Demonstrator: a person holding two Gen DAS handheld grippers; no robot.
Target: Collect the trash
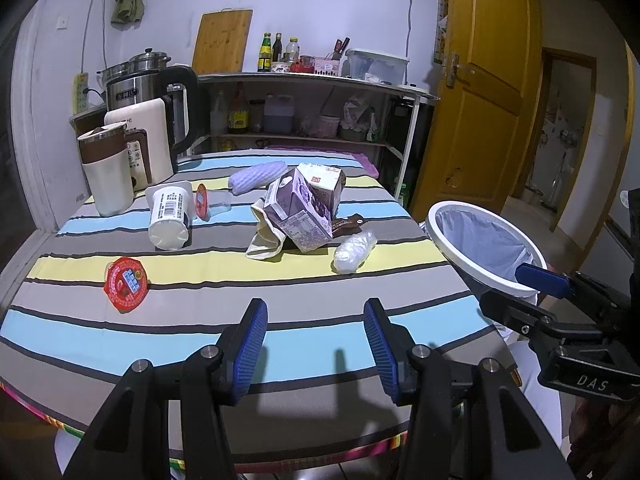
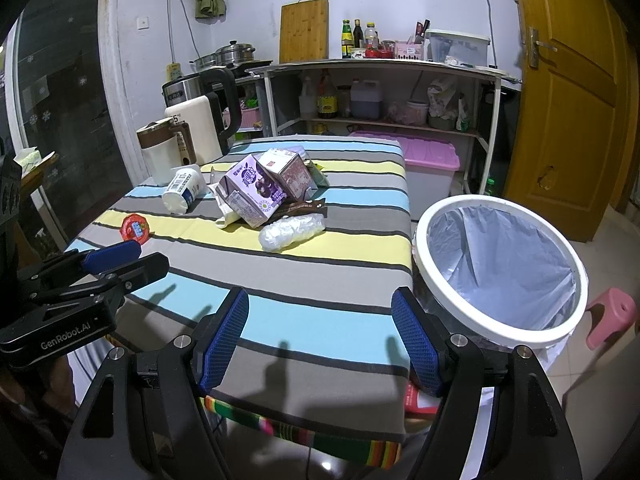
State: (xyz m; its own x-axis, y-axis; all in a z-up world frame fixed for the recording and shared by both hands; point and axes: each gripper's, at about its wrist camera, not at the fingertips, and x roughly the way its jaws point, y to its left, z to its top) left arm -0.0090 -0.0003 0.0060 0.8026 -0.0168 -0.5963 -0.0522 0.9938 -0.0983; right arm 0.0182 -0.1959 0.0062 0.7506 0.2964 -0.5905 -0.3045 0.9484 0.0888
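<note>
The left tongs [image 1: 316, 344] hang level and point forward over the near edge of the table [image 1: 200, 308] with the jaws spread wide and nothing between the blue ribbed pads [image 1: 250, 350]. The right tongs [image 2: 320, 340] sit in much the same pose — jaws parted even wider, pads [image 2: 224, 340] bare, gripping nothing. Each shows in the other's view from the side: the right tongs at the right edge of the left wrist view, the left tongs at the left edge of the right wrist view — side by side, well apart.
</note>
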